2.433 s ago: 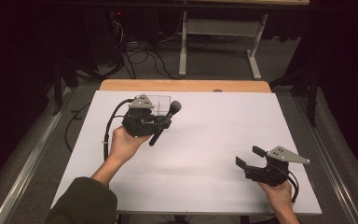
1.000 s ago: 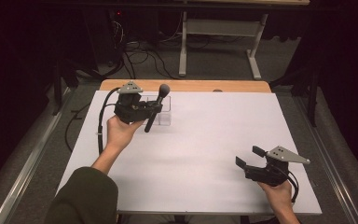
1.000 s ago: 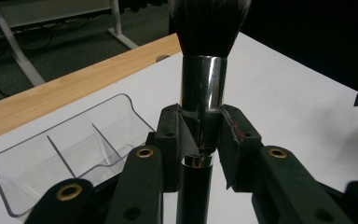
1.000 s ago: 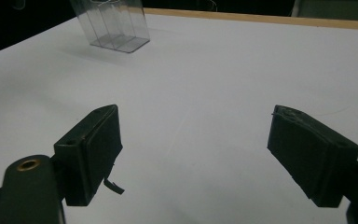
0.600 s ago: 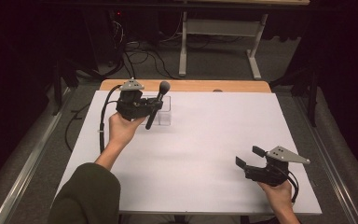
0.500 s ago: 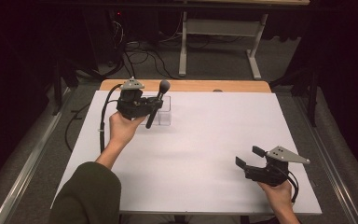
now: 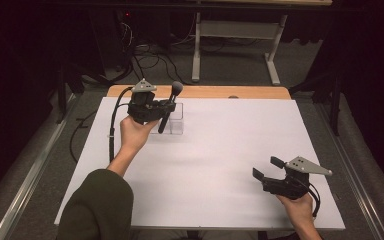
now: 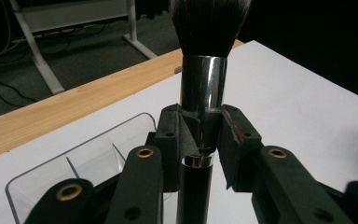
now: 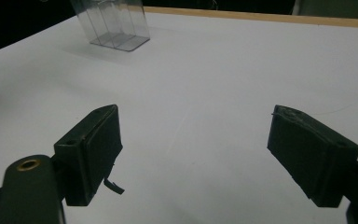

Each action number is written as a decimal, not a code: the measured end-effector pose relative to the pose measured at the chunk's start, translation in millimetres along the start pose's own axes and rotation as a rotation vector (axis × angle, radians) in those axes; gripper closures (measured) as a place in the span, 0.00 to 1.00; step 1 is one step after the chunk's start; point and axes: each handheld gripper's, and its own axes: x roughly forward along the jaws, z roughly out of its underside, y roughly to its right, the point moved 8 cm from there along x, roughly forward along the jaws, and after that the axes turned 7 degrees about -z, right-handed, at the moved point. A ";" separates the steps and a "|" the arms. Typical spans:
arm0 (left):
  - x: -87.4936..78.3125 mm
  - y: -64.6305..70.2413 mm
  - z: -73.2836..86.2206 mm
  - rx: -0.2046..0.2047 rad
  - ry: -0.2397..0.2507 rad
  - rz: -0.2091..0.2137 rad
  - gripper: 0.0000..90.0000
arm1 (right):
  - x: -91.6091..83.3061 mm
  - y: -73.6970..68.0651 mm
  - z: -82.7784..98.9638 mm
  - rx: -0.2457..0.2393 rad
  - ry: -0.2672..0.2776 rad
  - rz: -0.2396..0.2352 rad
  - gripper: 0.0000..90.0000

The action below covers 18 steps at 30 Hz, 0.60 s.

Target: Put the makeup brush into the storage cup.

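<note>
My left gripper is shut on a makeup brush with a black handle, a chrome ferrule and dark bristles pointing up and away. It holds the brush tilted over a clear plastic organizer with dividers, at the far left of the white tabletop; the handle's lower end hangs above or just inside it. My right gripper rests low near the table's front right, open, with nothing between its pads. The organizer stands far off in the right gripper view.
The white tabletop has a wooden strip along its far edge. Beyond it on the dark floor stand a white table frame and loose cables.
The left hand carried the brush back and to the left, from right of the organizer to over it, and has since drifted slightly. The right gripper has stayed still.
</note>
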 end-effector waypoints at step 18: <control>10.0 -9.9 -9.1 -0.020 0.024 -0.037 0.78 | 1.1 0.6 0.5 0.006 -0.002 -0.004 0.21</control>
